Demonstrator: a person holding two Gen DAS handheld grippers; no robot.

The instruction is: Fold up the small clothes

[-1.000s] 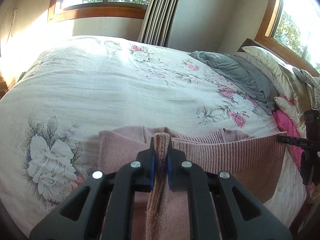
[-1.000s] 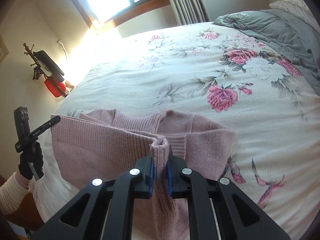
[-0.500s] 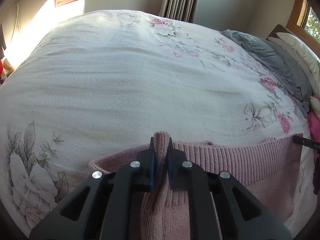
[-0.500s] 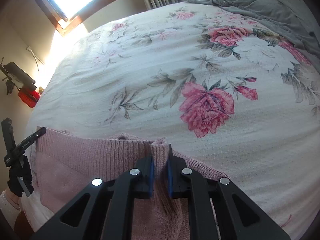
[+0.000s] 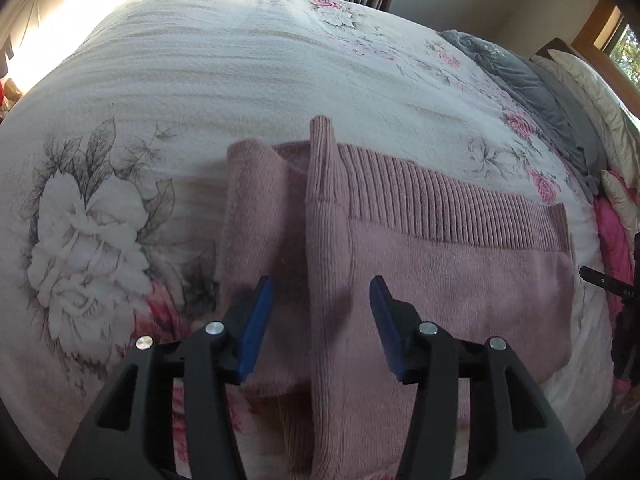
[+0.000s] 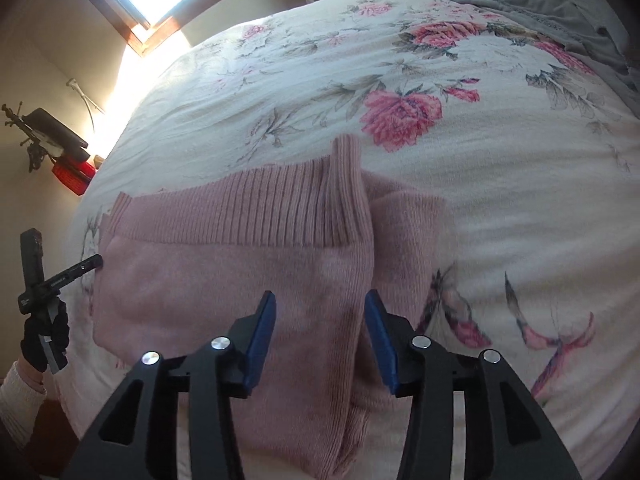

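A pink knit sweater (image 5: 440, 280) lies folded on the floral bedspread (image 5: 240, 80), ribbed hem band facing away. My left gripper (image 5: 322, 300) stands open just above its left corner, where a raised ridge of knit (image 5: 324, 184) runs between the blue pads without touching them. In the right wrist view the same sweater (image 6: 240, 280) spreads to the left, and my right gripper (image 6: 320, 320) is open over its right corner, a pinched-up ribbed peak (image 6: 346, 168) ahead of the fingers. Each gripper shows at the far edge of the other's view.
A grey blanket (image 5: 520, 76) and pillows (image 5: 592, 92) lie at the head of the bed, with a bright pink item (image 5: 612, 236) near the right edge. A gloved hand (image 6: 44, 332) holds the other gripper. A red and black object (image 6: 68, 160) hangs on the wall.
Both grippers carried the hem forward and down onto the bed, then opened and let go of the sweater. The garment now lies folded flat on the bedspread.
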